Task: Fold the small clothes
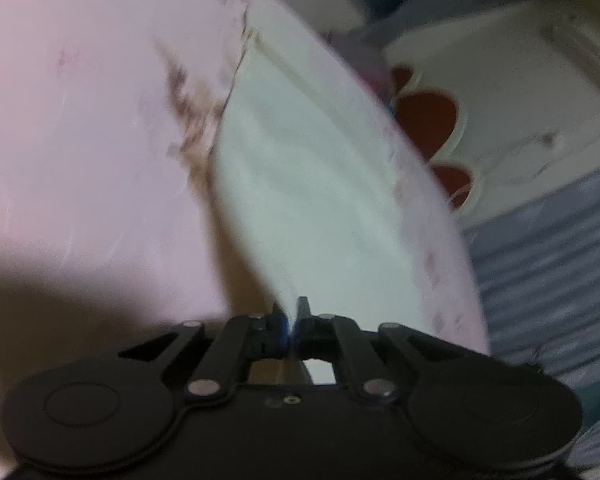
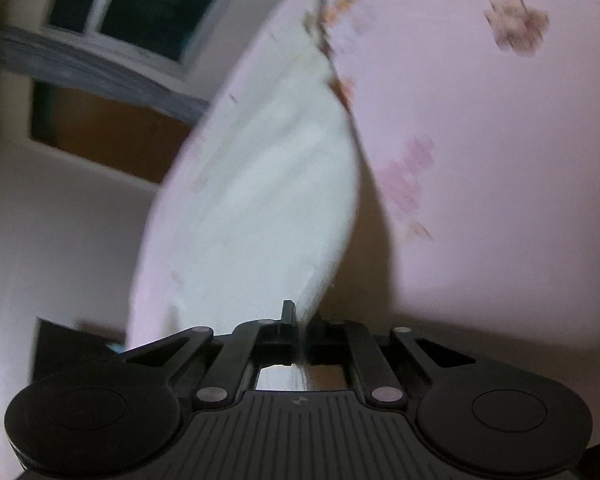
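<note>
A small white garment lies stretched over a pink surface with faint printed marks. My left gripper is shut on one edge of the white garment, which runs up and away from its fingers. In the right wrist view the same white garment runs up from my right gripper, which is shut on another edge of it. The pink surface fills the right of that view. Both views are blurred by motion.
A white piece with scalloped cut-outs showing red and a grey-blue striped fabric lie right of the pink surface. A dark window, a striped band below it and a brown panel are at the far left.
</note>
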Action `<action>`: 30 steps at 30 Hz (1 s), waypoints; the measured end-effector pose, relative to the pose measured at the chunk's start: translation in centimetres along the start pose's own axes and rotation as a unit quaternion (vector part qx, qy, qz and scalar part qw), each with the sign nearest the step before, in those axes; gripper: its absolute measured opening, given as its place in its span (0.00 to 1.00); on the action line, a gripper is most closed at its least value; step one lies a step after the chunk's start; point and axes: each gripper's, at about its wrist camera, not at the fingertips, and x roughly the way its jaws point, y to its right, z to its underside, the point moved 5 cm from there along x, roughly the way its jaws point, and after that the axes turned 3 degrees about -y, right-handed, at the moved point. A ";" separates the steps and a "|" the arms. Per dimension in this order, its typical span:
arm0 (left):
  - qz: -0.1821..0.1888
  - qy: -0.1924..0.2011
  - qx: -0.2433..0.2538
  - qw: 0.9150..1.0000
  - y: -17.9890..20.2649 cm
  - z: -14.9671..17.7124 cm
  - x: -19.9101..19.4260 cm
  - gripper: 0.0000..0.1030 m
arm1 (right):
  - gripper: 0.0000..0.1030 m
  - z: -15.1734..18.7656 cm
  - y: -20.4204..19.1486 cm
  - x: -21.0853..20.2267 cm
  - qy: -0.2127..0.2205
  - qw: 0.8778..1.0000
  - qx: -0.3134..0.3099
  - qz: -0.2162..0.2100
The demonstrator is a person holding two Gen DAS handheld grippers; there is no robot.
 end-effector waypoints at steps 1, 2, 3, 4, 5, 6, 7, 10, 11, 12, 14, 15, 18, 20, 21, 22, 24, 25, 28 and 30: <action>0.010 0.016 -0.001 1.000 0.6 -1.0 -0.2 0.03 | 0.03 -0.8 -0.6 -0.4 0.009 1.000 0.001 -0.008; 0.020 0.034 0.000 0.999 1.3 -2.3 -0.3 0.03 | 0.03 -2.0 -1.4 -0.6 0.019 1.000 -0.005 -0.010; 0.030 0.051 0.003 0.998 1.8 -4.0 -0.2 0.03 | 0.03 -3.4 -2.3 -0.7 0.029 0.999 -0.015 -0.013; 0.037 0.067 0.008 0.997 2.5 -6.2 0.2 0.03 | 0.03 -5.4 -3.4 -0.6 0.043 0.999 -0.023 -0.017; 0.041 0.081 0.014 0.996 3.1 -8.2 0.8 0.03 | 0.03 -7.3 -4.3 -0.4 0.057 0.998 -0.031 -0.017; 0.049 0.094 0.019 0.994 3.6 -10.7 1.6 0.03 | 0.03 -9.1 -5.3 -0.1 0.071 0.997 -0.039 -0.016; 0.052 0.103 0.023 0.993 4.2 -12.8 2.4 0.03 | 0.03 -11.3 -6.4 0.3 0.087 0.995 -0.047 -0.011; 0.044 0.116 0.042 0.991 5.3 -19.2 5.9 0.03 | 0.03 -17.6 -9.1 2.8 0.117 0.992 -0.057 0.003; 0.035 0.118 0.047 0.991 5.5 -20.9 7.3 0.03 | 0.03 -19.4 -9.6 3.7 0.123 0.991 -0.060 0.015; 0.032 0.117 0.043 0.992 5.4 -22.6 8.5 0.03 | 0.03 -21.3 -10.0 5.0 0.127 0.990 -0.059 0.022; 0.022 0.111 0.041 0.993 5.3 -25.6 11.4 0.03 | 0.03 -25.0 -10.0 7.8 0.134 0.989 -0.044 0.035; 0.012 0.103 0.044 0.994 5.1 -27.2 13.0 0.03 | 0.03 -26.5 -9.6 9.5 0.132 0.990 -0.029 0.040; -0.019 0.075 0.043 0.996 3.7 -29.6 15.9 0.03 | 0.03 -29.2 -7.2 12.1 0.122 0.990 0.018 0.064; -0.039 0.058 0.045 0.997 2.5 -30.7 17.7 0.03 | 0.03 -30.6 -5.5 13.6 0.112 0.989 0.049 0.078; -0.045 0.051 0.045 0.997 2.1 -31.1 18.4 0.03 | 0.03 -31.0 -4.7 14.2 0.108 0.989 0.061 0.082; -0.052 0.043 0.044 0.997 1.6 -31.6 19.2 0.03 | 0.03 -31.4 -4.0 14.8 0.105 0.988 0.070 0.086; -0.058 0.034 0.042 0.997 0.6 -32.3 20.2 0.05 | 0.03 -32.1 -3.0 15.6 0.102 0.988 0.076 0.086; -0.056 0.037 0.040 0.997 0.3 -32.5 20.5 0.12 | 0.04 -32.4 -2.8 15.9 0.105 0.988 0.069 0.087; -0.051 0.075 0.041 0.995 0.3 -33.0 20.2 0.54 | 0.48 -33.3 -2.6 15.6 0.134 0.982 0.055 0.118; -0.054 0.094 0.047 0.993 0.3 -33.2 19.9 0.63 | 0.76 -33.6 -2.9 14.5 0.173 0.976 0.034 0.130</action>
